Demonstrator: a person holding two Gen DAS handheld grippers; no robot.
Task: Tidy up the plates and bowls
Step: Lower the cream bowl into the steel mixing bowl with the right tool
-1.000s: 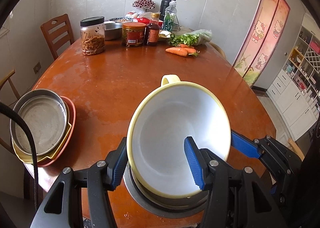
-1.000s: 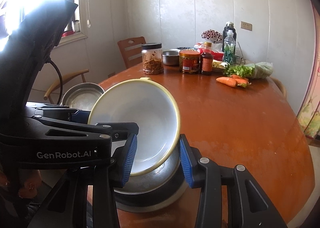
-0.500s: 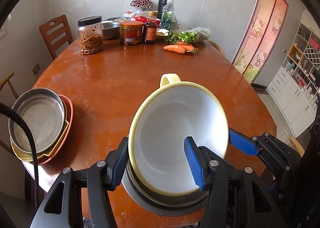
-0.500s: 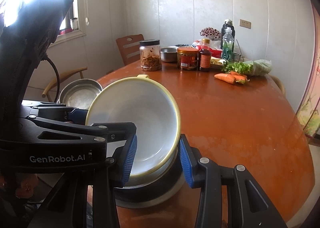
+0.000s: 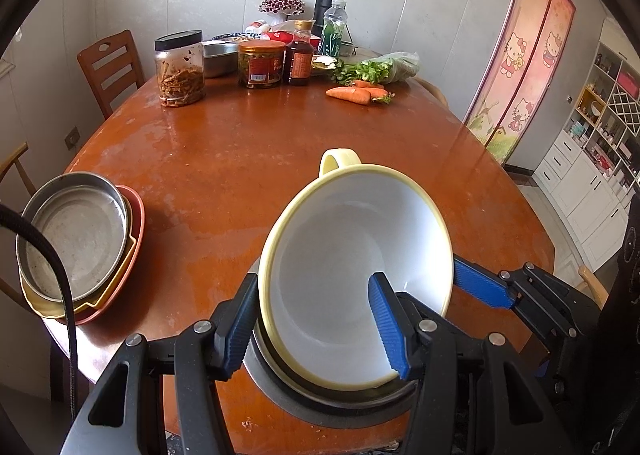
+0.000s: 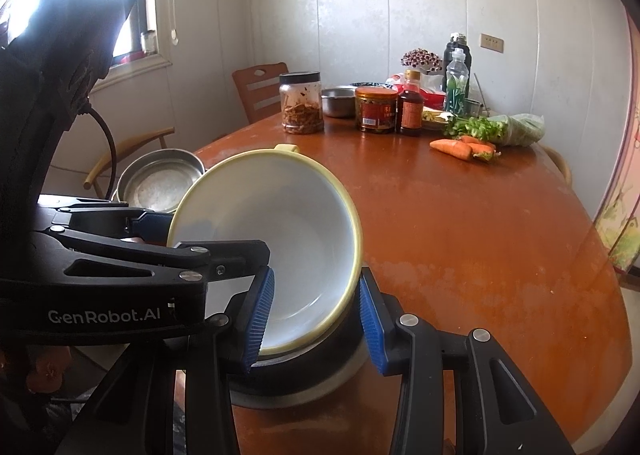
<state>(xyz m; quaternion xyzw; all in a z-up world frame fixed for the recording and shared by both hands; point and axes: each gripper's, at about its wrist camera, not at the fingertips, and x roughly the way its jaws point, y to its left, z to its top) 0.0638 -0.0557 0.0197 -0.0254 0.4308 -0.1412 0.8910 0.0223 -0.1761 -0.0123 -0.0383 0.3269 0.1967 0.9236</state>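
A white bowl with a yellow rim and handle [image 5: 352,255] is tilted up out of a steel bowl [image 5: 320,403] at the table's near edge. My left gripper [image 5: 316,329] straddles its left wall, one finger outside, one inside. My right gripper [image 6: 312,319] straddles its right rim the same way; the white bowl [image 6: 280,231] fills that view and the steel bowl [image 6: 296,379] sits under it. Both sets of jaws stand partly closed around the bowl wall. A steel pan [image 5: 76,239] sits on yellow and red plates [image 5: 128,275] at the left edge.
At the far end of the brown table [image 5: 248,151] stand jars [image 5: 180,69], a sauce bottle [image 5: 300,55], a steel bowl [image 5: 219,59], water bottles, greens and carrots [image 5: 352,93]. A wooden chair [image 5: 108,63] stands at the far left. Cabinets stand at the right.
The white bowl has tilted up more steeply and lifted slightly from the steel bowl. Both grippers have drawn back a little from the table.
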